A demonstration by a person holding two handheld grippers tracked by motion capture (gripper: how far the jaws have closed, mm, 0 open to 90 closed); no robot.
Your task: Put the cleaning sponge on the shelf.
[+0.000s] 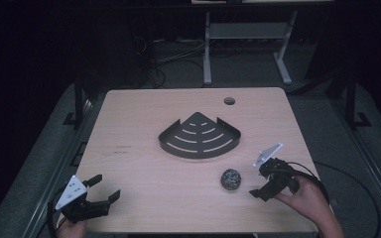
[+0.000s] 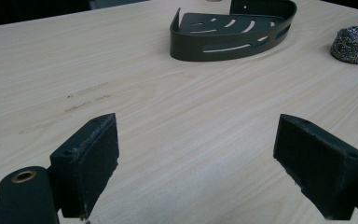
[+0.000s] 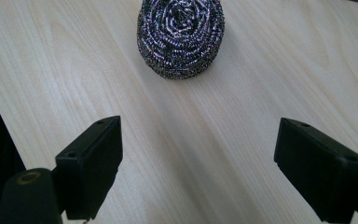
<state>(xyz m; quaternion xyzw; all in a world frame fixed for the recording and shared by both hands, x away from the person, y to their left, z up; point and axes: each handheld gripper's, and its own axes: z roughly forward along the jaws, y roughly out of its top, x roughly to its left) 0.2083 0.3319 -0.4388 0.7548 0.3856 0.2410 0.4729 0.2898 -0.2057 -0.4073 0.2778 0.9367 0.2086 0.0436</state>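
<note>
the pale wooden tabletop (image 1: 144,163) carries a dark, fan-shaped slotted corner tray (image 1: 199,136) near its middle. the left hand-held gripper (image 1: 104,191) sits at the near left corner, jaws spread wide over bare wood, well apart from the tray. the right hand-held gripper (image 1: 256,187) is at the near right, jaws also spread and holding nothing, pointed at the steel wool scourer (image 1: 231,179), which lies on the tabletop just beside it, in front of the tray and apart from it.
</note>
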